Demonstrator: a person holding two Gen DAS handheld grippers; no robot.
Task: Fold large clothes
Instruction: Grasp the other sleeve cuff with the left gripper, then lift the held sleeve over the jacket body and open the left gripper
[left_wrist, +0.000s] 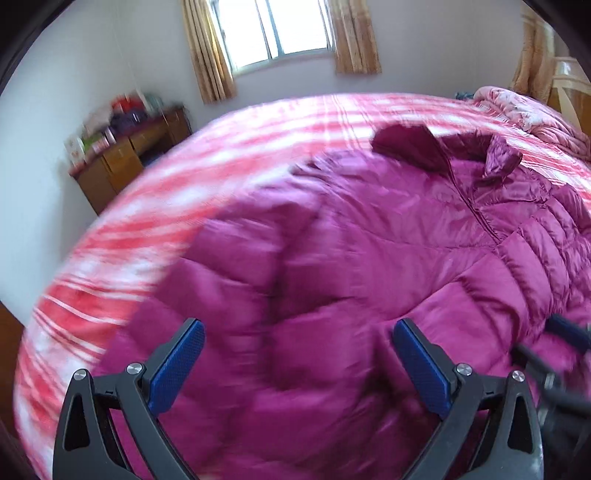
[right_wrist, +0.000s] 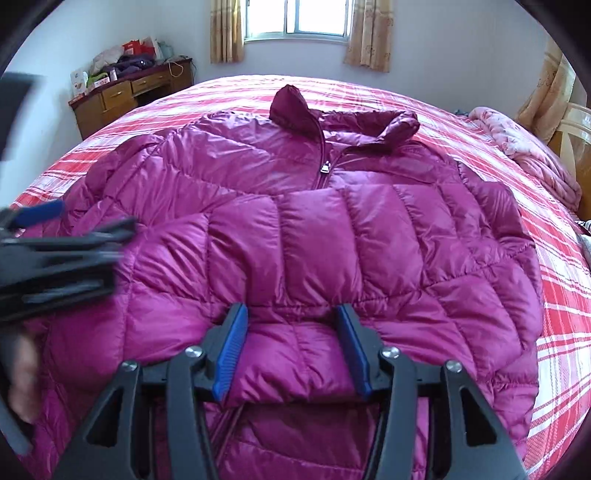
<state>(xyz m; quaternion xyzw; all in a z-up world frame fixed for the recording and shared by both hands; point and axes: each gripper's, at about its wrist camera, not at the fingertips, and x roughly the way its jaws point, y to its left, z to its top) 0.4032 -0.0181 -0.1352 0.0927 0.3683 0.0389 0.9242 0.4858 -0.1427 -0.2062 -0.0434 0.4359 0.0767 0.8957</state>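
A magenta quilted puffer jacket (right_wrist: 332, 229) lies face up on the red-and-white plaid bed (right_wrist: 561, 306), collar (right_wrist: 369, 118) toward the window and zip partly open. A padded fold lies across its front. My right gripper (right_wrist: 293, 314) is shut on the near end of that fold, with puffy fabric filling the gap between the blue pads. My left gripper (left_wrist: 299, 326) hovers open over the jacket's (left_wrist: 369, 240) left part with nothing between its fingers; that view is blurred by motion. Its black frame (right_wrist: 55, 258) shows blurred at the left of the right wrist view.
A wooden desk (right_wrist: 125, 96) piled with clutter stands against the far left wall. A curtained window (right_wrist: 299, 18) faces me. A bunched pink quilt (right_wrist: 524, 147) lies at the bed's right end, by a pale chair (right_wrist: 576, 125). A hand (right_wrist: 22, 369) shows at lower left.
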